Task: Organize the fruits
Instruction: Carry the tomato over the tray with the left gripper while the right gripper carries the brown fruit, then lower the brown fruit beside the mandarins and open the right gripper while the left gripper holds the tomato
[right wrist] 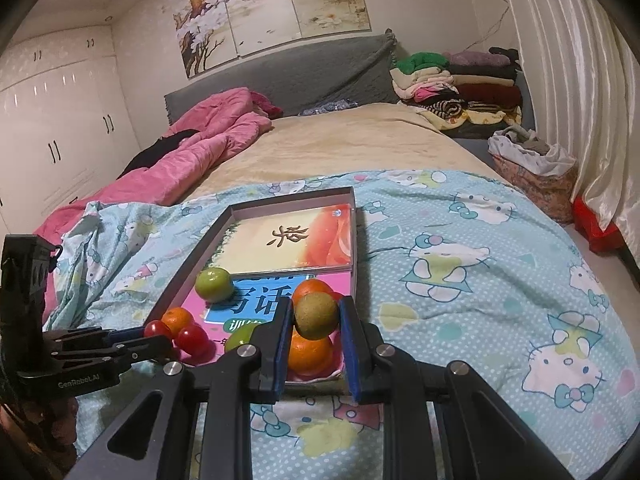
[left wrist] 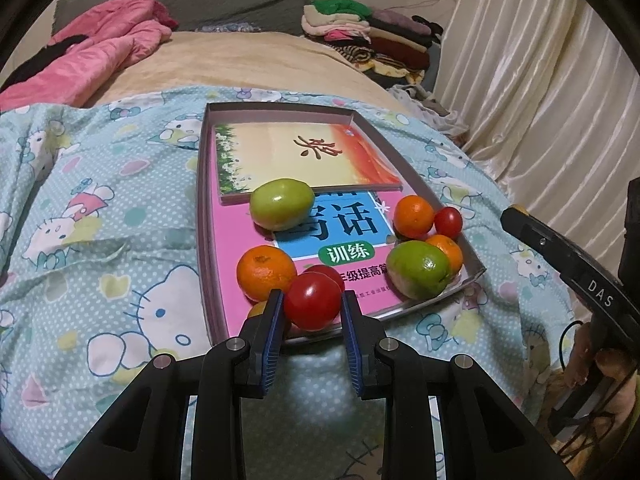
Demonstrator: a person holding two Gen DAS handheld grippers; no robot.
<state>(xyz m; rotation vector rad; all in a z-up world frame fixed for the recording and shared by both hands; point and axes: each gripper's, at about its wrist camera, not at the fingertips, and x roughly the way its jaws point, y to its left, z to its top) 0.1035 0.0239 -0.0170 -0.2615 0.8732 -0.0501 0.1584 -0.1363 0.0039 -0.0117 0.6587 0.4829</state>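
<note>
Evenly lit by soft indoor light, slightly dim and warm. Small white glints on the red tomato and the green fruit; sheen on the curtain and the wardrobe doors. Soft shadows only. Strong fisheye bending, black corners. Mostly sharp, slightly soft at the far end.

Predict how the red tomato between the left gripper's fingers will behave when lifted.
The red tomato looks glossy and round, so it may slip or roll away. It probably bruises if the left gripper squeezes hard. It looks light.
</note>
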